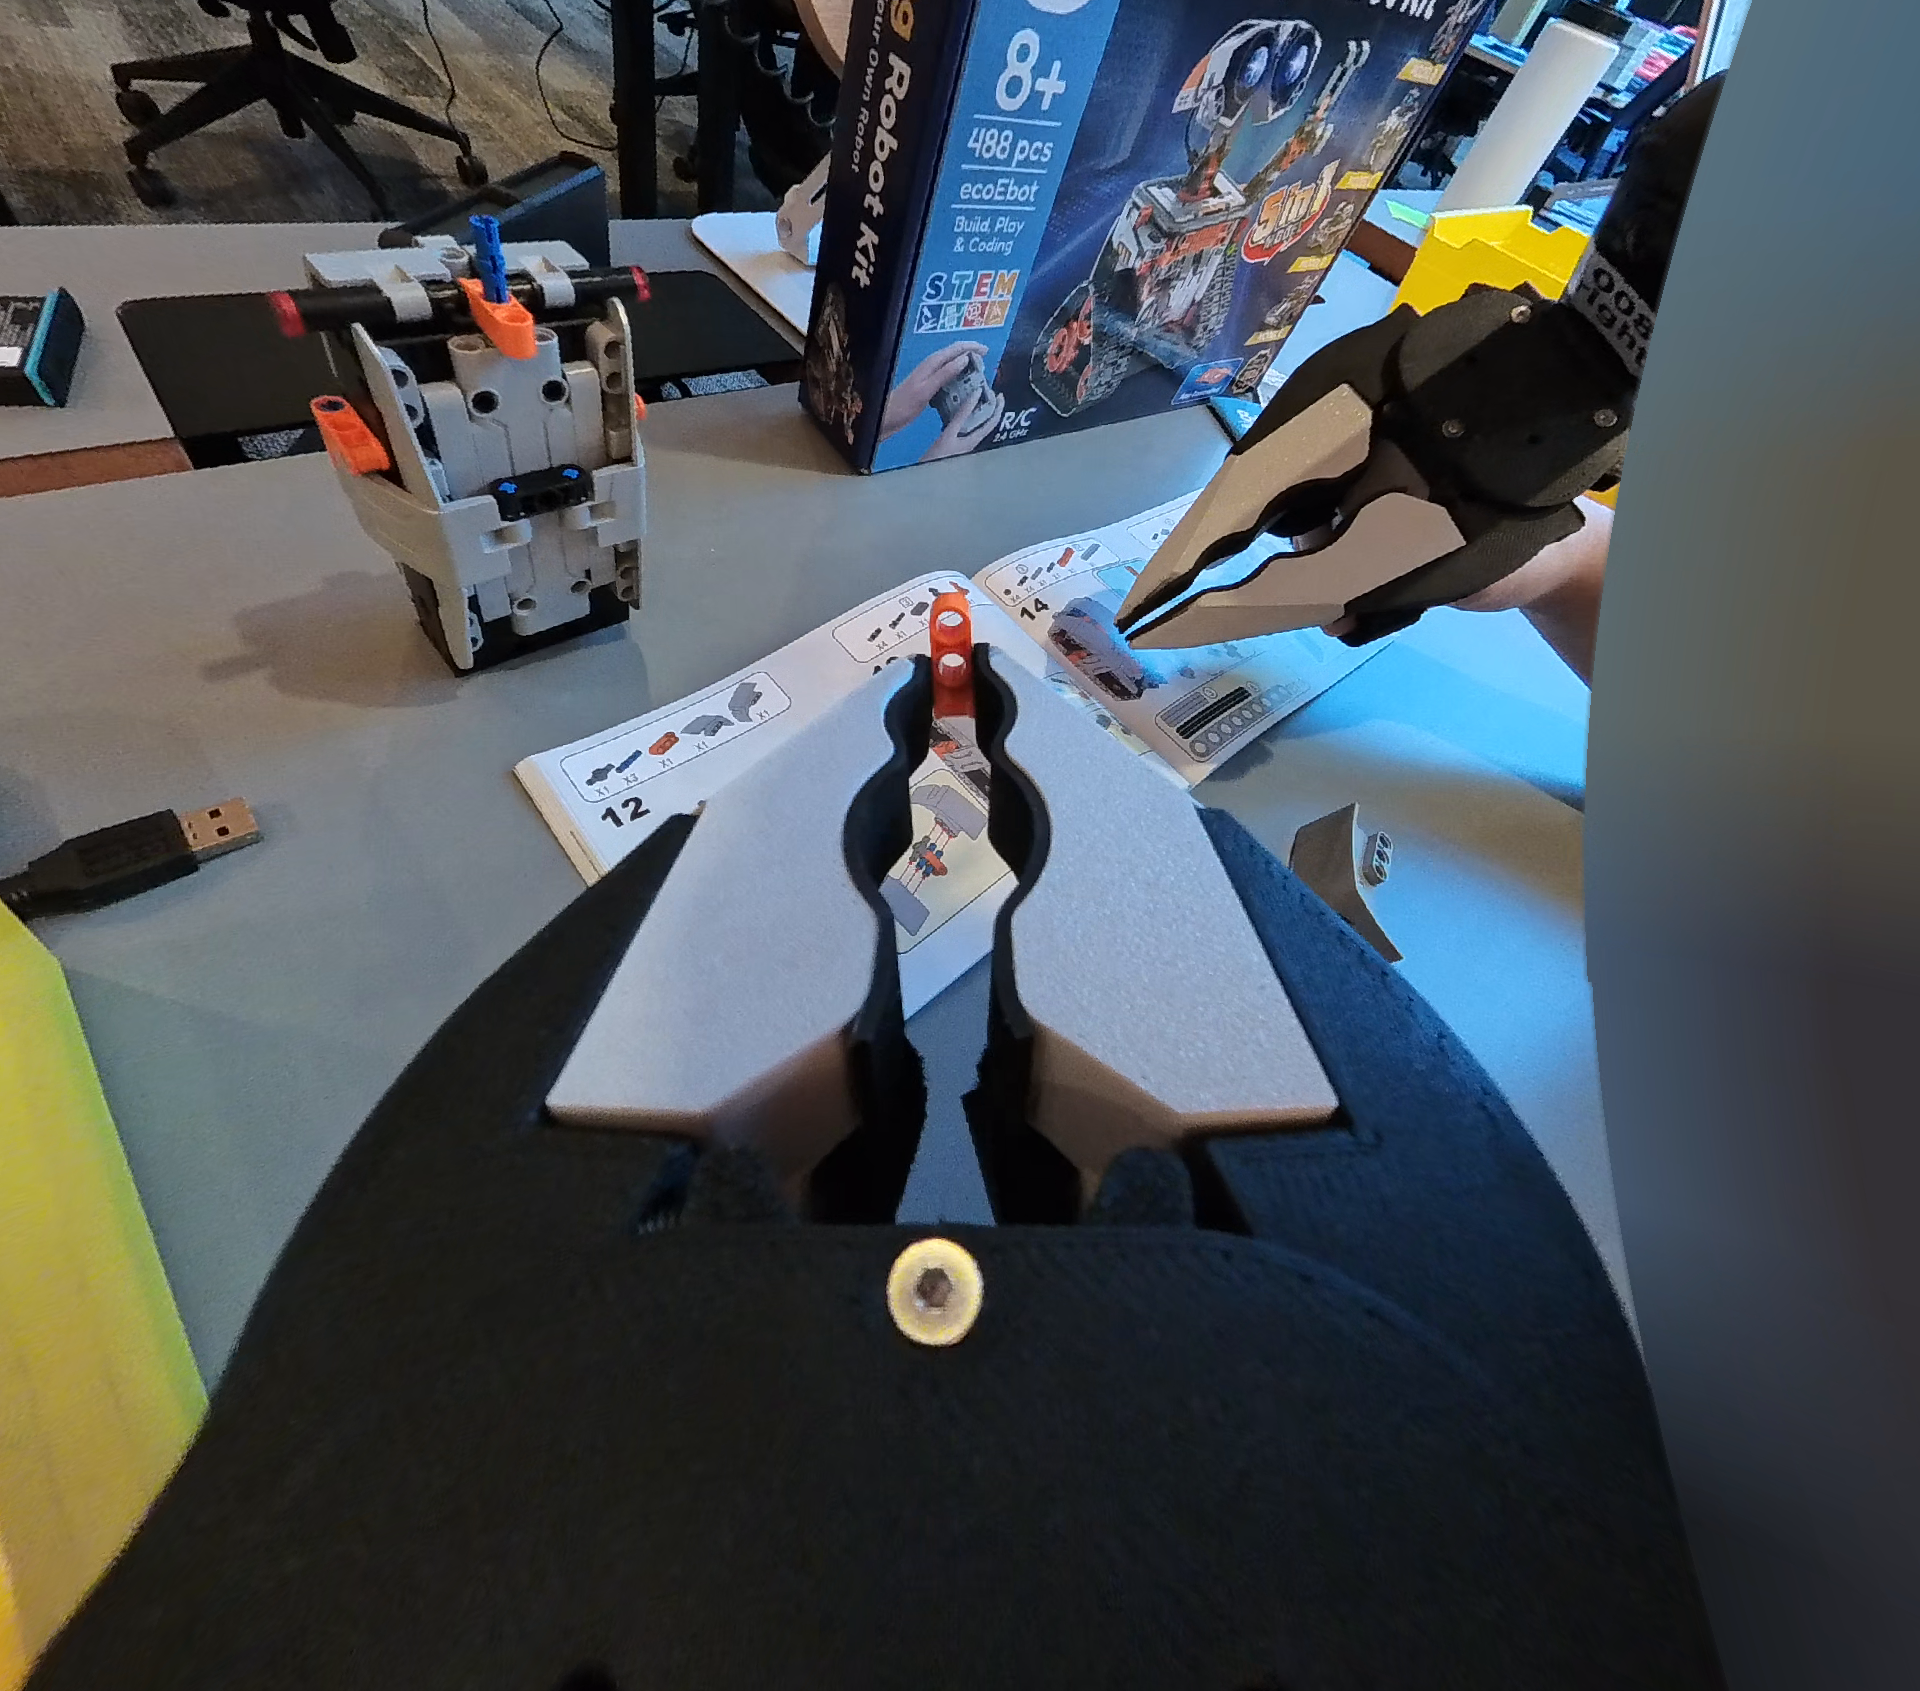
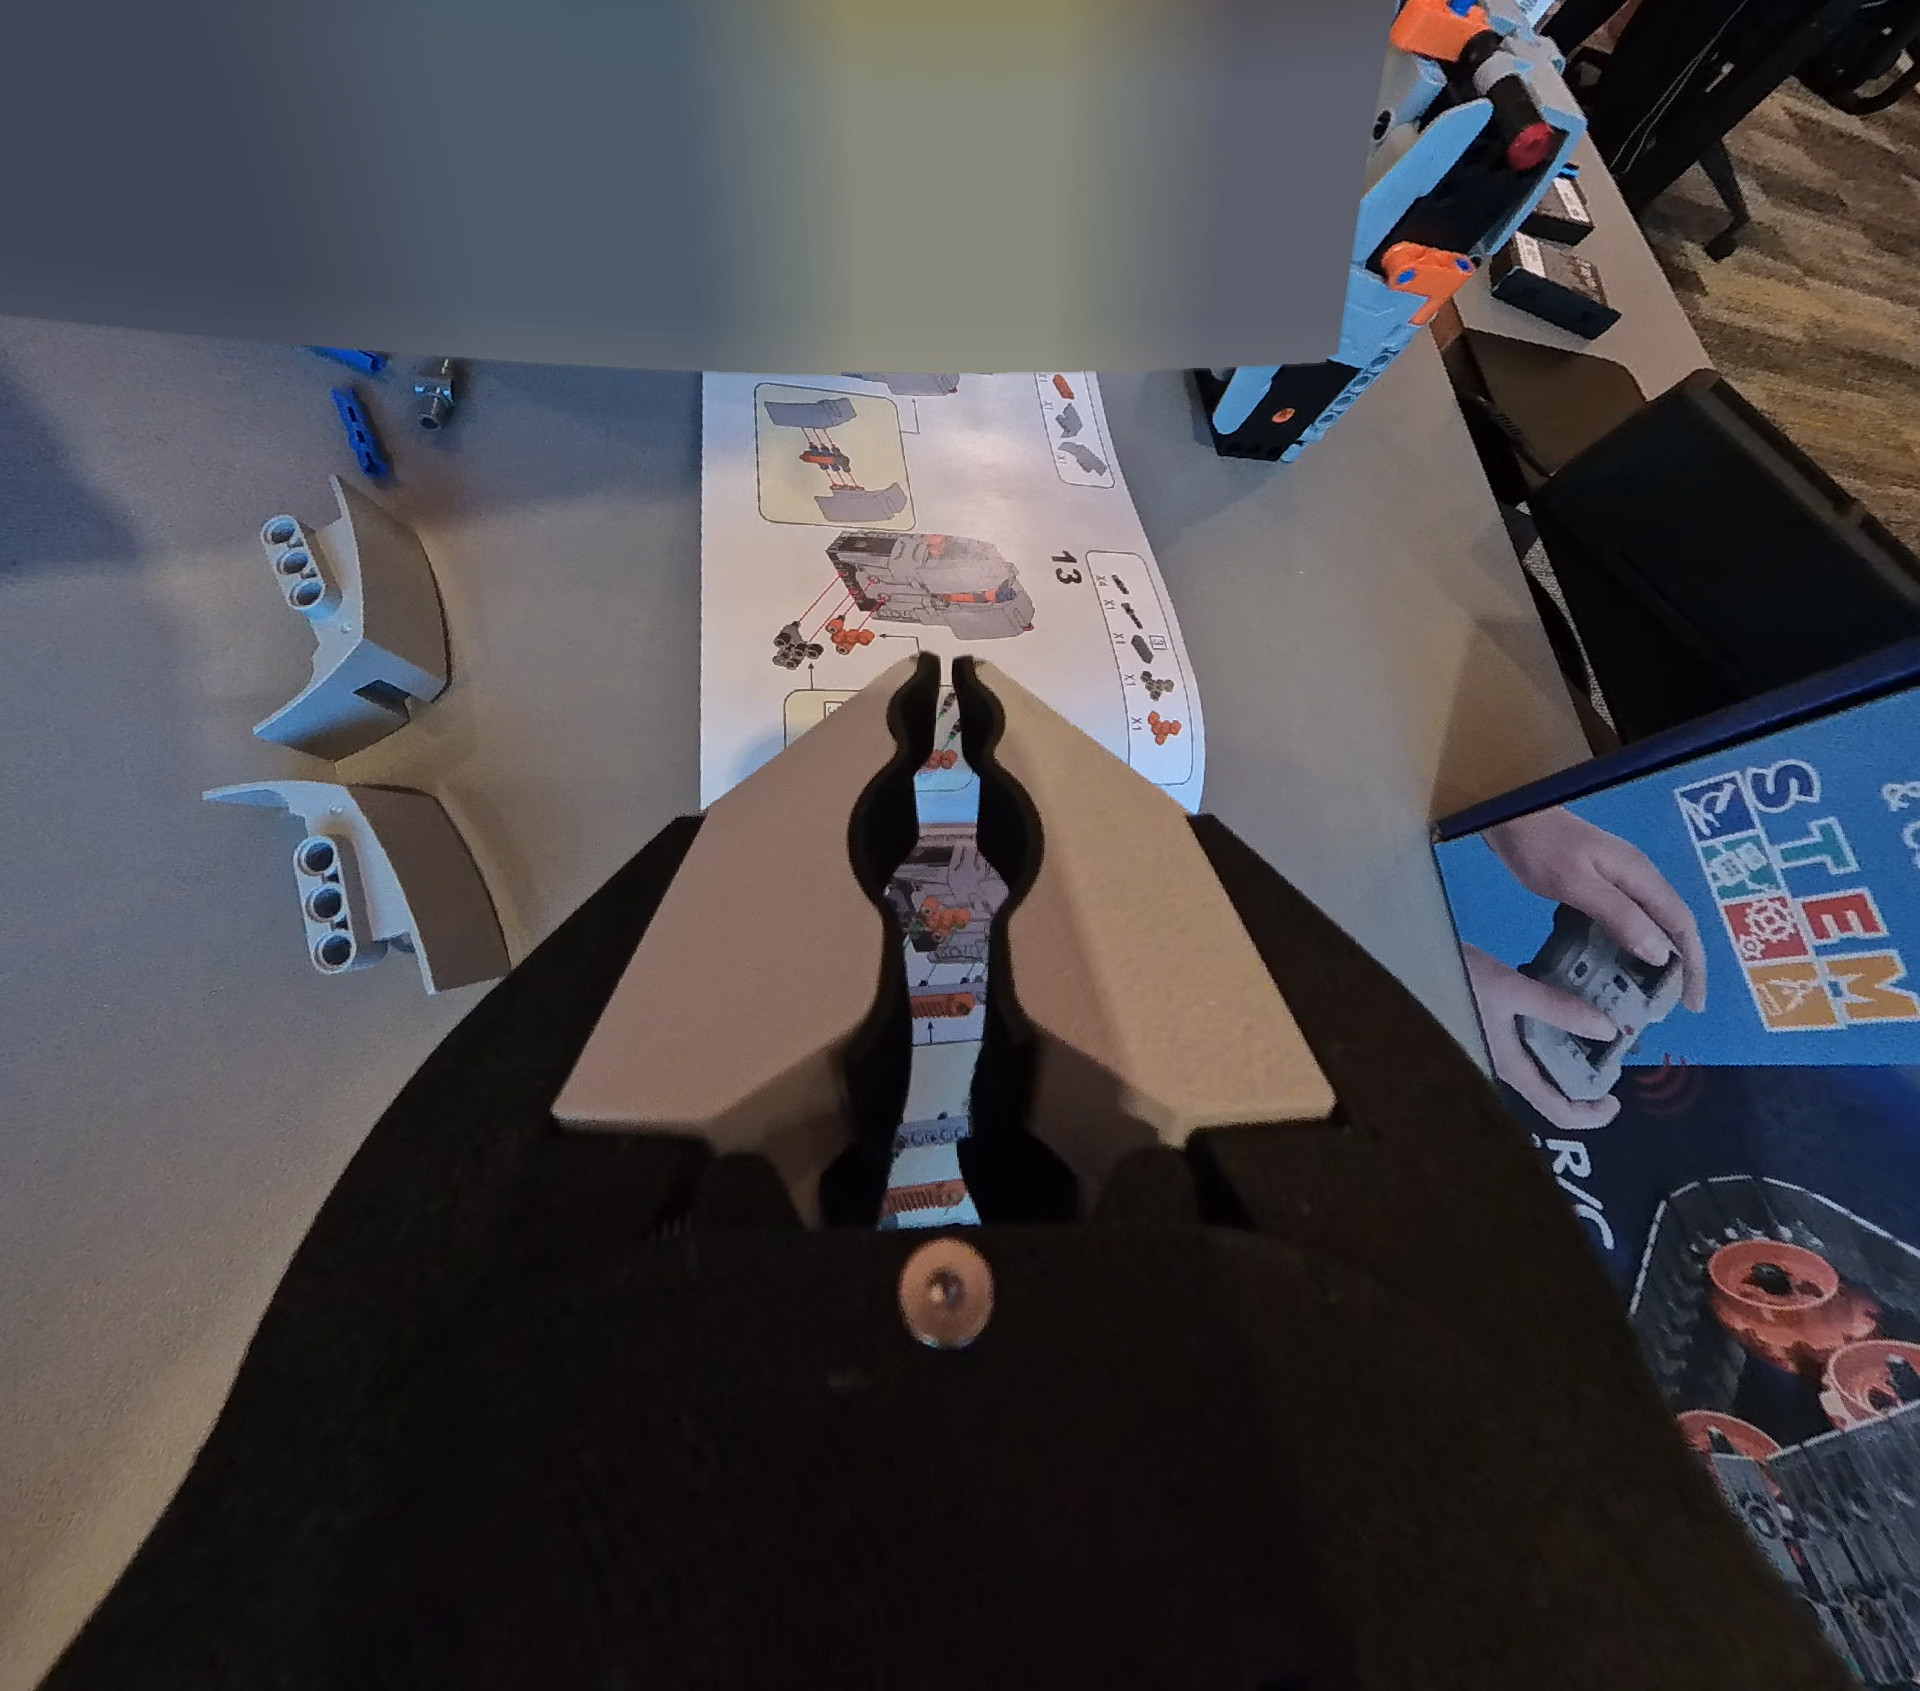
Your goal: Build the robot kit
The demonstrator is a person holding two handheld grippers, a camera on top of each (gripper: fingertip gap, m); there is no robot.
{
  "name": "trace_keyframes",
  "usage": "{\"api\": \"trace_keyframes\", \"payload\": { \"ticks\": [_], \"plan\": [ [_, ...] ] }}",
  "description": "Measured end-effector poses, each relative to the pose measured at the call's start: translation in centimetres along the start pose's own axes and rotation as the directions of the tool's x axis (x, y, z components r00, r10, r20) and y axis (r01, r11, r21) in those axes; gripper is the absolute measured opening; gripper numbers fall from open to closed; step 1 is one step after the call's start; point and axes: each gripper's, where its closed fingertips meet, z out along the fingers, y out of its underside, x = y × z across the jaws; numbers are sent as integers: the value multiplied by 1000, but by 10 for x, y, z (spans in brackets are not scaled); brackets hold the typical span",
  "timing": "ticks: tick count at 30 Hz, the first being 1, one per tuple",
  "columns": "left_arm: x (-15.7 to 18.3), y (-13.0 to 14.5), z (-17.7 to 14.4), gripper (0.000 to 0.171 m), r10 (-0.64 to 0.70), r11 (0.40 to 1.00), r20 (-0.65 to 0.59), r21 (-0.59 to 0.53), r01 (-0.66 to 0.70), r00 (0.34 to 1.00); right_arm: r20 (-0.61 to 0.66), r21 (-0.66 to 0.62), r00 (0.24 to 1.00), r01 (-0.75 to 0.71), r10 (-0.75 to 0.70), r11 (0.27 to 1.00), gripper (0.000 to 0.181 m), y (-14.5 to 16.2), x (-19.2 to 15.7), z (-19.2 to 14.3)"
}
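Note:
My left gripper (image 1: 951,667) is shut on a small orange connector piece (image 1: 950,644) and holds it above the open instruction booklet (image 1: 727,711). My right gripper (image 2: 945,662) has its jaws almost together and empty, its tips just over a page of the booklet (image 2: 914,498); it also shows in the left wrist view (image 1: 1127,621) with its tips on the page. A part-built grey, black and orange model (image 1: 488,446) stands on the grey table left of the booklet; it also shows in the right wrist view (image 2: 1444,187).
The kit's blue box (image 1: 1091,114) stands behind the booklet. Two grey curved panel pieces (image 2: 353,623) (image 2: 364,883), blue pins (image 2: 358,426) and a small metal part (image 2: 434,392) lie on the table. A USB plug (image 1: 135,846) and a yellow bin (image 1: 62,1226) are at left. The tips of one gripper are about 12 cm away from the tips of the other. My left gripper is the nearer one to the USB plug (image 1: 135,846): about 20 cm, against 25 cm.

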Motion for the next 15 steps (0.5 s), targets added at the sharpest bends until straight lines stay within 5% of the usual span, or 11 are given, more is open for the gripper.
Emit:
{"api": "trace_keyframes", "payload": {
  "ticks": [9, 15],
  "plan": [
    [1, 3, 2, 5, -15, 1000, -14, -13, 15, 1000, 2, 50, 1000, 28, -28, 998, 5, -12, -6, 4],
    [17, 4, 6, 5, -86, 996, -118, -13, 85, 989, -15, 185, 998, 65, -64, 981, 17, -52, -20, 6]
  ]
}}
